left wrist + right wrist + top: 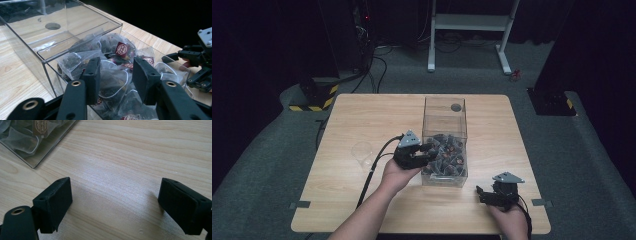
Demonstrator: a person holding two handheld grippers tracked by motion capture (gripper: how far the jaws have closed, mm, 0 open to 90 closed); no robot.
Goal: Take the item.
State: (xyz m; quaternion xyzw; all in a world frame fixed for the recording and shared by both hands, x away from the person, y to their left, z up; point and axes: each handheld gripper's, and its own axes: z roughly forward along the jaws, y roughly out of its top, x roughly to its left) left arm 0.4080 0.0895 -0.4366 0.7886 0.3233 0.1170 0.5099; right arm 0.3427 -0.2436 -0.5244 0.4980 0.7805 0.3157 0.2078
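A clear plastic box (445, 116) stands mid-table, holding a heap of pyramid tea bags (451, 155) with dark red tags. My left gripper (431, 153) reaches over the box's left wall into the heap. In the left gripper view its jaws (116, 75) stand apart around one translucent tea bag (112, 82), the pads close to its sides but not clearly pressing. My right gripper (480, 193) rests on the table at the front right of the box, open. Its jaws (115, 200) have only bare wood between them.
An empty clear cup (362, 151) stands on the wooden table (362, 115) left of the left hand. The box's corner (35, 157) lies just up-left of the right jaws. The right gripper (197, 65) also shows beyond the box. A white stand (469, 22) is on the floor behind the table.
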